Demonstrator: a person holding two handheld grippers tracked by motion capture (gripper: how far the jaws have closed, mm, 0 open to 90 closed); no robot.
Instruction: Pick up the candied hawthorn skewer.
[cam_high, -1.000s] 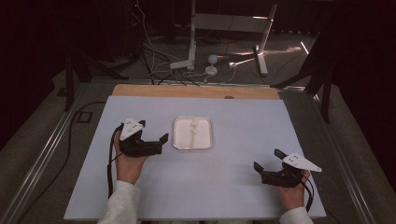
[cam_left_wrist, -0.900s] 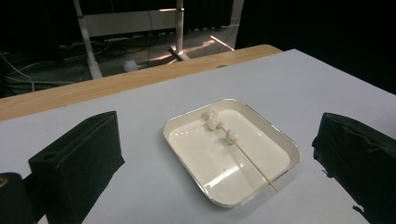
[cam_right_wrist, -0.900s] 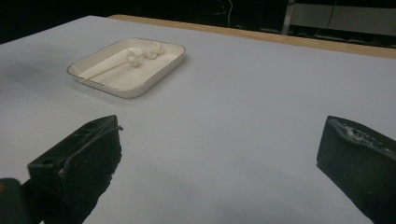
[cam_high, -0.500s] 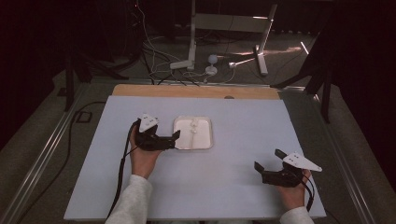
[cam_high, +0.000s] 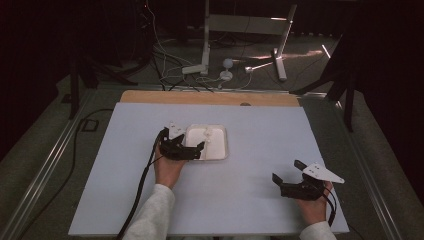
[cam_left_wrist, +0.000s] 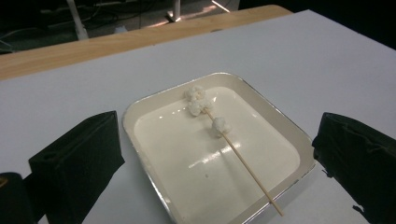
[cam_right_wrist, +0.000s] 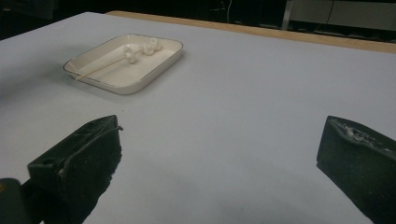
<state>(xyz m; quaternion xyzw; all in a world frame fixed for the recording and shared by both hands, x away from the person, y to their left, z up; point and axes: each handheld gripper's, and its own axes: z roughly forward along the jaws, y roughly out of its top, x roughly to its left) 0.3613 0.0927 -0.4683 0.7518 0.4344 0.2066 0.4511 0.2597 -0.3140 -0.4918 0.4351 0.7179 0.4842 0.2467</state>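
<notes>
Nothing is gripped yet: the skewer (cam_left_wrist: 233, 149) lies in the tray (cam_left_wrist: 140, 108) mid-worktop, the left gripper (cam_high: 186, 148) poised at it, fingers spread; the right gripper (cam_high: 290, 176) waits well apart, also spread

light: dim, dark surround | glare: sheen in tray (cam_left_wrist: 243, 154) | focus: near jaws soft, slight grain
</notes>
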